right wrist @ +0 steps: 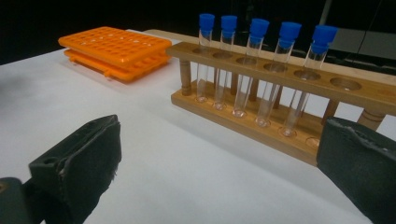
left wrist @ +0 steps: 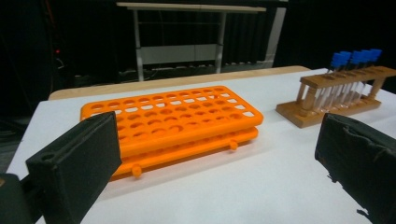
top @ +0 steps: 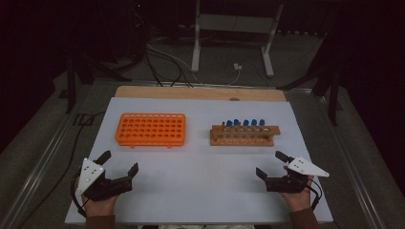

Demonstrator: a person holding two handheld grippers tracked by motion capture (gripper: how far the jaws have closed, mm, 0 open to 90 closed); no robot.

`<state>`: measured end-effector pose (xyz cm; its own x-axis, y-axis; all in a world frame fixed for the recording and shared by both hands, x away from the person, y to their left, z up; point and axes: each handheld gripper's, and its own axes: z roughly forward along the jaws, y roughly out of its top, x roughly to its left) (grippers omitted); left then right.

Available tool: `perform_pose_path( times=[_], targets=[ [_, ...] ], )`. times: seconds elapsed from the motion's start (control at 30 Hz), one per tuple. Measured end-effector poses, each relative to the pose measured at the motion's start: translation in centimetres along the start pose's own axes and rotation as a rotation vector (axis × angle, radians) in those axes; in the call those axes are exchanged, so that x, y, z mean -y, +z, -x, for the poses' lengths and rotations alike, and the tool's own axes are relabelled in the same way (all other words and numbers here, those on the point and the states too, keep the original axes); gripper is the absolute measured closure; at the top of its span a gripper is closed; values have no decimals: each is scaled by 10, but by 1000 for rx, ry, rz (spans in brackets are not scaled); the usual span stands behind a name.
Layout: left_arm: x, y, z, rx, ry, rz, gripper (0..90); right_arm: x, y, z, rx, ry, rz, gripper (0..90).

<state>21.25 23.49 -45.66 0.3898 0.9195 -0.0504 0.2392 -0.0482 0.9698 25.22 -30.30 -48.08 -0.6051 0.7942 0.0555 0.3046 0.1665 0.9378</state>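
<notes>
On the right half of the white mat (top: 200, 181), a wooden rack (top: 243, 136) holds five blue-capped tubes (right wrist: 254, 70) upright in a row; in the right gripper view at least one hole at the rack's far end stands vacant. An orange rack (top: 151, 130) with many holes, all vacant, lies well apart to the left on the same mat.

The right gripper (top: 273, 166) rests near the front edge of the mat, facing the wooden rack, jaws wide and holding nothing. The left gripper (top: 118, 162) rests opposite it at the left, facing the orange rack, jaws likewise wide and holding nothing.

Judged step: start position, before the first pick; no tube has been lifted and both tools are well apart from the racks. The work appears to be transfer of tubes to the orange rack. The next move calls for advancing the right gripper to one tube, aligning the jaws on either side of the glass below the cap, closing gently, then lifting straight up to clear the hole without tilting neighbouring tubes.
</notes>
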Motion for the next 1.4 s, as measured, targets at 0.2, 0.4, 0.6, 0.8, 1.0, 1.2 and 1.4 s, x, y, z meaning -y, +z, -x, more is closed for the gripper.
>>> perform_pose_path(
  times=[0.2, 0.4, 0.6, 0.8, 1.0, 1.2, 1.4],
  targets=[
    [0, -1, 0, -26, 7, 7, 10, -1, -1, 1, 1, 14, 1, 1],
    [1, 1, 1, -34, 2, 2, 10, -4, -1, -5, -20, -1, -15, 1],
    [2, 5, 1, -49, -1, -3, 10, -8, 0, -5, -16, -1, -15, 1],
    [2, 5, 0, -70, -9, 3, 11, -18, 0, -10, 14, -19, -11, 15],
    [2, 4, -1, -71, -22, 16, 11, -33, 5, -11, 16, -31, -16, 15],
    [2, 8, 0, -57, -17, 5, 10, -50, 10, -6, 35, -21, 24, 25],
    [3, 9, 0, -56, -22, 4, 11, -70, 19, 8, 45, -5, 30, 36]
  ],
)
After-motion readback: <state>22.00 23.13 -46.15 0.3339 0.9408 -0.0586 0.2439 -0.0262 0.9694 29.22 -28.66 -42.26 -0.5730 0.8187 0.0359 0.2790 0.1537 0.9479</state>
